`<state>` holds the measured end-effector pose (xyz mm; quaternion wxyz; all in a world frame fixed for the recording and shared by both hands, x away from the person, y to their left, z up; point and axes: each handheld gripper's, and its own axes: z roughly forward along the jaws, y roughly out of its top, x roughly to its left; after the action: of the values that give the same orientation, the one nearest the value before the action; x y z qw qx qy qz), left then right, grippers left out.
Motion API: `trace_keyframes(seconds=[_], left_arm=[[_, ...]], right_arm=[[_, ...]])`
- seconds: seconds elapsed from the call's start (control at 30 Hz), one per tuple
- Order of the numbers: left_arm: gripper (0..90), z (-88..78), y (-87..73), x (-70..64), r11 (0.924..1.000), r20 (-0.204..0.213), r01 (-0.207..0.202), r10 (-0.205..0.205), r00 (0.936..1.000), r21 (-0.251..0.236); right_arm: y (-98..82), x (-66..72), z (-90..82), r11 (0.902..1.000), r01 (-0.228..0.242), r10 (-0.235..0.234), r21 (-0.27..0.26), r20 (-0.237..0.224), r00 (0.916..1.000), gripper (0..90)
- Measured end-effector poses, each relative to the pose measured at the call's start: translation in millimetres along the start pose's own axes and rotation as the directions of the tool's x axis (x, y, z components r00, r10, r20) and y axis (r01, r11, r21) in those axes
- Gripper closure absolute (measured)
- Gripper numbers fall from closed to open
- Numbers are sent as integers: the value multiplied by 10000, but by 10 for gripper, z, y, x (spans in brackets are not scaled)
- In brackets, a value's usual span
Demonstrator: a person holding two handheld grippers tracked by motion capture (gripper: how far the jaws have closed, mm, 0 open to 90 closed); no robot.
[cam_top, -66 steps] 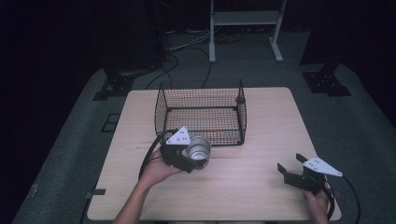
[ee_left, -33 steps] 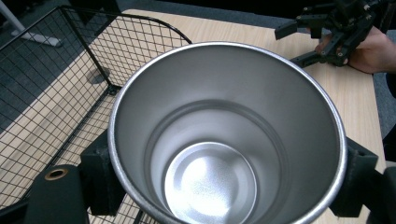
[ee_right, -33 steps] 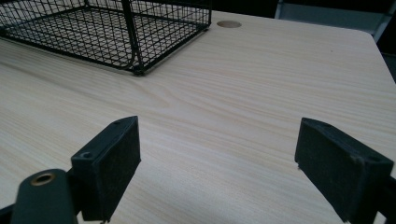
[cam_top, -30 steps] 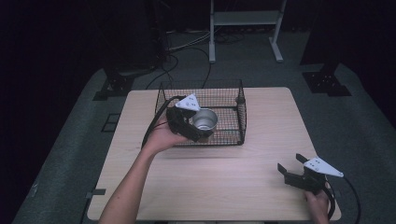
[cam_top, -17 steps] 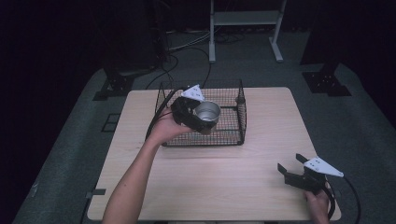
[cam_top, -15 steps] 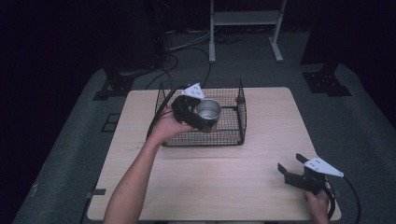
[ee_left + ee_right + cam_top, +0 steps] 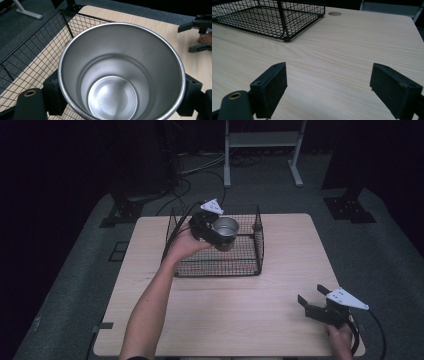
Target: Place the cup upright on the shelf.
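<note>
Setting: a dim lab or studio. A light wooden table [image 7: 235, 320] stands on grey carpet [image 7: 75, 285], with black stand bases [image 7: 122, 212], loose cables [image 7: 200, 167] and a white metal frame [image 7: 262, 147] behind it.

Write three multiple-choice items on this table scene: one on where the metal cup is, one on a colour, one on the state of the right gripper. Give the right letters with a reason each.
1. Where is the metal cup?
A. Held over the wire basket
B. Lying on the floor
C. Standing at the table's near right corner

2. What colour is the basket?
A. White
B. Black
C. Red

3. How does the right gripper stand?
A. Shut on the cup
B. Shut on a cloth
C. Open, holding nothing

Answers: 1 A, the left gripper clamps the cup above the basket in the high view. 2 B, its mesh is black in every view. 3 C, the right gripper view shows its jaws wide apart over the bare table.
</note>
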<state>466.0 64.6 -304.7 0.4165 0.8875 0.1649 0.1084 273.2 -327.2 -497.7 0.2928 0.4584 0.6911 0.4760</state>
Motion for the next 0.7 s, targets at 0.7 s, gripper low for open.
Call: trace_keyframes(seconds=[0.7], left_arm=[[177,410,-100,238,9964,-148,576,-567,9983,618]], right_arm=[[-3,-12,-8,9999,-81,80,-76,-166,9998,135]])
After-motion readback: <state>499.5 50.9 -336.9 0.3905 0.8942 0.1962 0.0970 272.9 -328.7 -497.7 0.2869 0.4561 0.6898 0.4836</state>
